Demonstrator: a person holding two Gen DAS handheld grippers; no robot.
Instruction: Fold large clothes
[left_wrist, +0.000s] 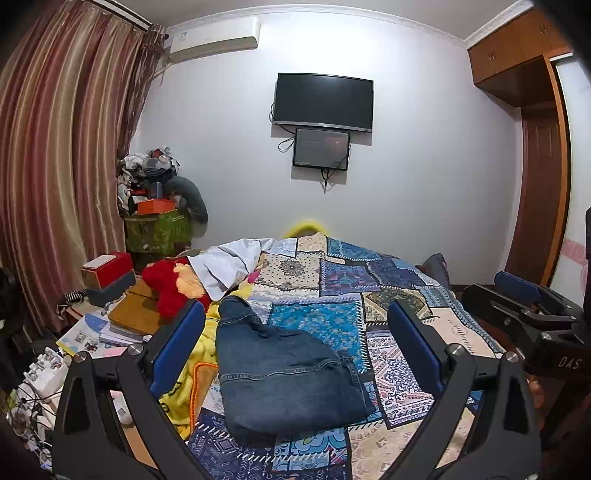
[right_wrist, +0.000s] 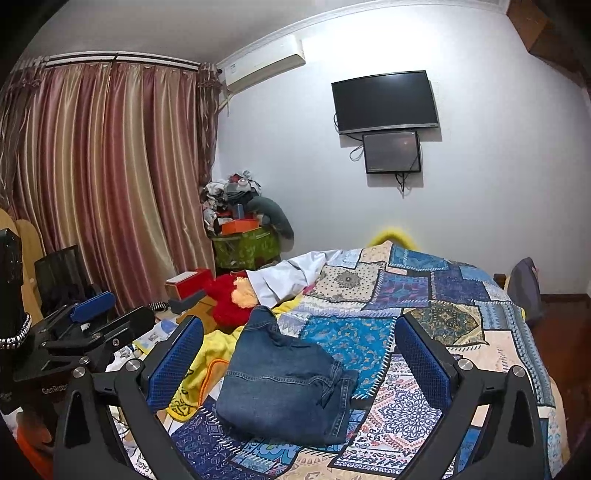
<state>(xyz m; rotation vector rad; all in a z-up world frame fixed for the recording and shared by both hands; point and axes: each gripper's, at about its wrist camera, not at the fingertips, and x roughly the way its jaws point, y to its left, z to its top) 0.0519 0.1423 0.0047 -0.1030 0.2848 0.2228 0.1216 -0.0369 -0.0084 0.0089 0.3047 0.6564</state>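
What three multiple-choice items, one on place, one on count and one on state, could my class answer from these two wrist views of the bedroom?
1. Where do the folded jeans lie?
A. on the patchwork bedspread
B. on the floor
C. on the red box

2. How many dark screens hang on the wall?
A. one
B. two
C. three

3. How do the left gripper and right gripper stand?
A. both shut on the jeans
B. one open, one shut
C. both open, holding nothing

Answers:
1 A, the denim rests on the patterned cover.
2 B, a television with a smaller screen below it.
3 C, blue pads stand wide apart in both views, off the denim.
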